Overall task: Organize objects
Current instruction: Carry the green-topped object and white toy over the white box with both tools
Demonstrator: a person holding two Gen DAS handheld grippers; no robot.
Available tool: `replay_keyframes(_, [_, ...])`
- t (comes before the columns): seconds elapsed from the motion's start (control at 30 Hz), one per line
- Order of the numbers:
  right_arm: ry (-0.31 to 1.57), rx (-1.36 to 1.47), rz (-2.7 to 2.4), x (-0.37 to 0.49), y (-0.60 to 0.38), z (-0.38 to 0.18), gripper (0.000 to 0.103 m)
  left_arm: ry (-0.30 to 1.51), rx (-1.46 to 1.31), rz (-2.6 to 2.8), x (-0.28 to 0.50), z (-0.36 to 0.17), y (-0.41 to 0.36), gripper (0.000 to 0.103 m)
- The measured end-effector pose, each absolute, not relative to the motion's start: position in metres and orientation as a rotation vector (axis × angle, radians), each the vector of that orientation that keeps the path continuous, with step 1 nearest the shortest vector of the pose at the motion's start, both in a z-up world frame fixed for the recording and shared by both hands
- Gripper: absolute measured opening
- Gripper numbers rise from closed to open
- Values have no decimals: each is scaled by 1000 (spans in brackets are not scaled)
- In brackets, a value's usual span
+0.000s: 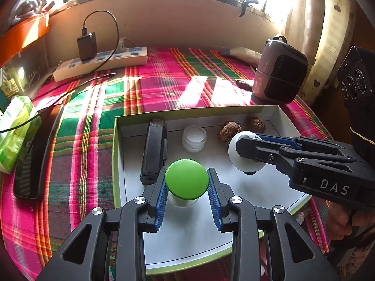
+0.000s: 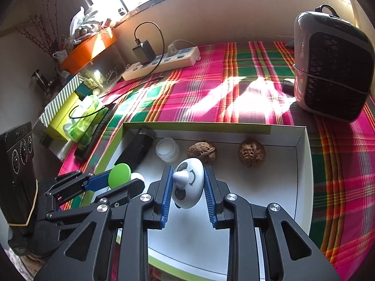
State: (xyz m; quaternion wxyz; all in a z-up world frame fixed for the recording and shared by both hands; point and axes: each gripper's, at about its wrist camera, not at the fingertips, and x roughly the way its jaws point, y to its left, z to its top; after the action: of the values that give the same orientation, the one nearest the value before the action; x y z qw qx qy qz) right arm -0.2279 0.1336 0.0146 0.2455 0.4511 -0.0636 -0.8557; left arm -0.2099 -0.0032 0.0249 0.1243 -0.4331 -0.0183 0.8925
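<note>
Right wrist: two walnuts (image 2: 202, 152), one box (image 2: 304, 164).

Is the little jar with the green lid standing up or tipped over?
Standing up. The green-lidded jar shows its round lid on top, clear body below, gripped by the left gripper over the white box.

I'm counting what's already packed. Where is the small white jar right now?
In both wrist views the small white jar stands inside the box near its far wall, between the black case on its left and a walnut on its right.
</note>
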Motion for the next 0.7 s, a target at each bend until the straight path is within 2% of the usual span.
replay_keyframes(0.7, [-65,1252,-2330,-241,112,3,27,-13,-1278,2630,-218,20,-5,31])
